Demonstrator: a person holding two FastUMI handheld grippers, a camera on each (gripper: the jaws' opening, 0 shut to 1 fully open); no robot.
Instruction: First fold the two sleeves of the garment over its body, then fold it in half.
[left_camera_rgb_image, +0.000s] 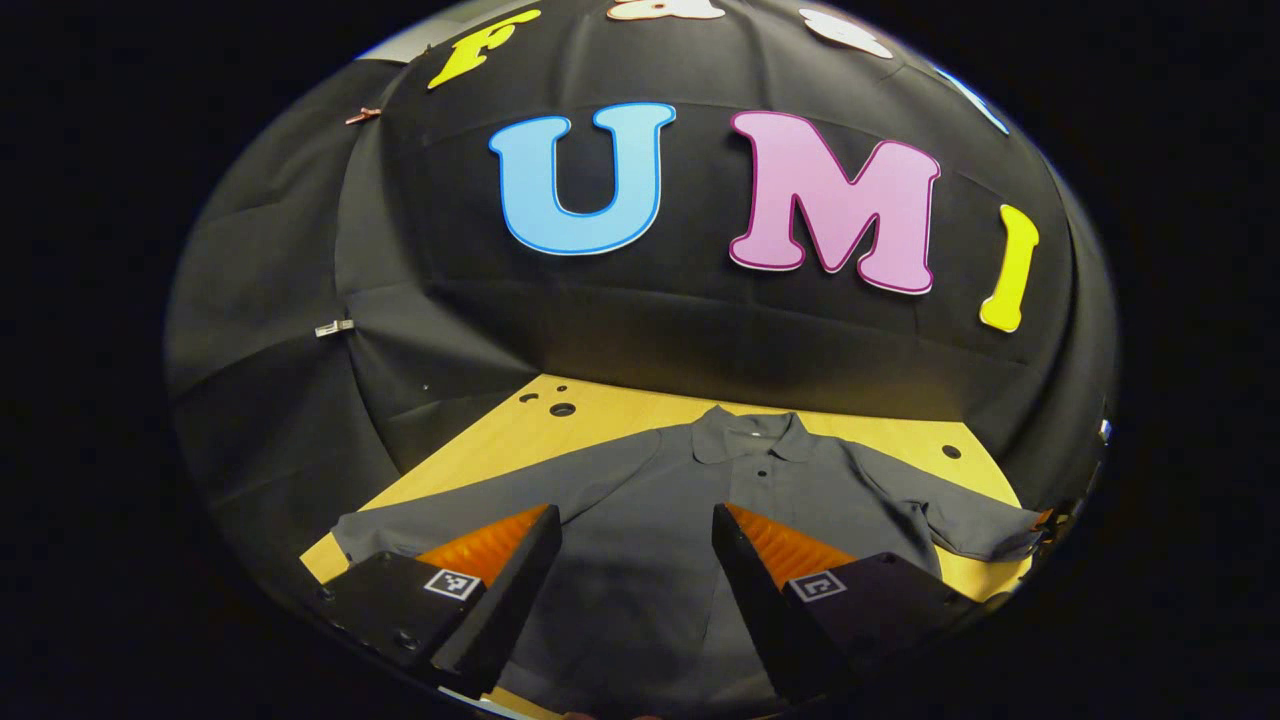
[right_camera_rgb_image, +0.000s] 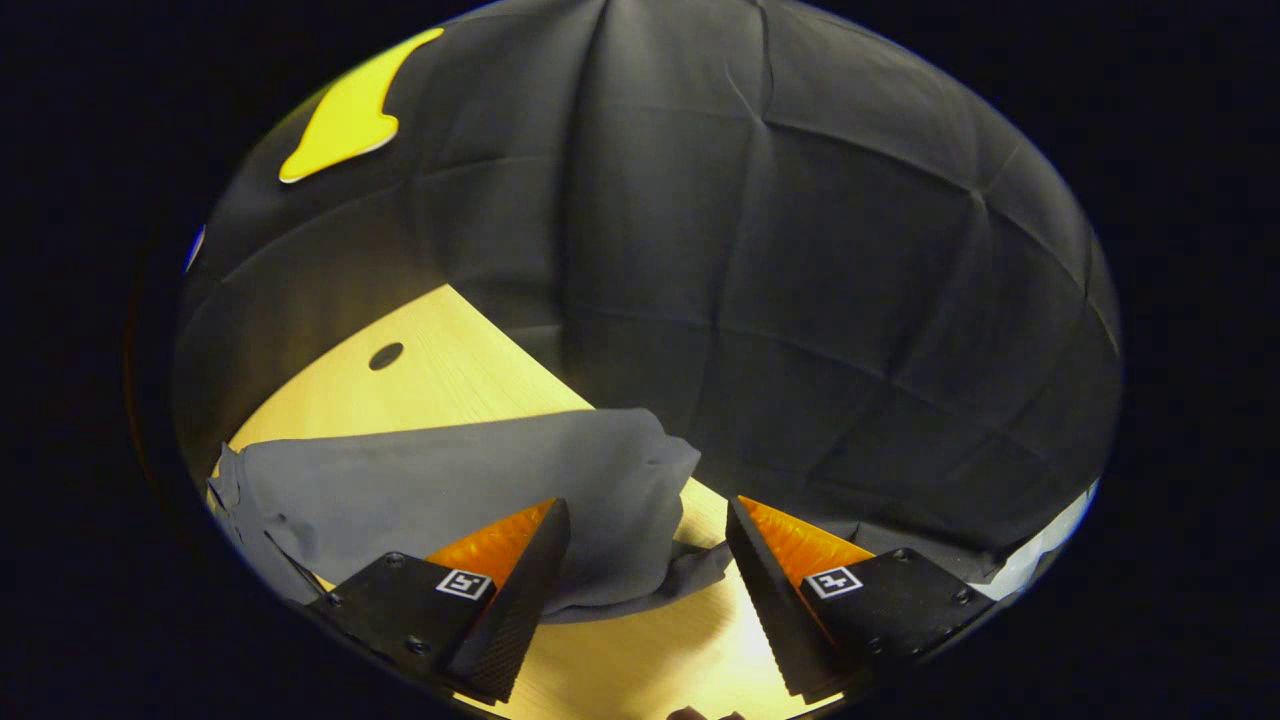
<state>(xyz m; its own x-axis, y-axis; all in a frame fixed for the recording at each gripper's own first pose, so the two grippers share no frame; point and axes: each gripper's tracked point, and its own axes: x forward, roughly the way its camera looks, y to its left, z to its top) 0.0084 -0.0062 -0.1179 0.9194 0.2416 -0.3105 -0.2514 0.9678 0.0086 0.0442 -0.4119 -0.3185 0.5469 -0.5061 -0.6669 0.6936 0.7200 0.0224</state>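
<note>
Flat on table (left_camera_rgb_image: 620, 405), grey shirt (left_camera_rgb_image: 640, 500)

A recording booth or lab set-up, not a home. Walled in by black cloth (left_camera_rgb_image: 640, 330) hung in creased panels across the upper and middle frame of both views, pinned with small clips (left_camera_rgb_image: 333, 327) at the left of the left gripper view. Floored by a pale wooden bench (left_camera_rgb_image: 600, 410) with drilled round holes (left_camera_rgb_image: 562, 409) near its far edge, lit warmly from above. Laid out flat at lower centre: a grey polo shirt (left_camera_rgb_image: 700, 490), arranged as a test piece. Marked with square black-and-white tags (right_camera_rgb_image: 832, 581) on the hand-held gripper fingers.
</note>
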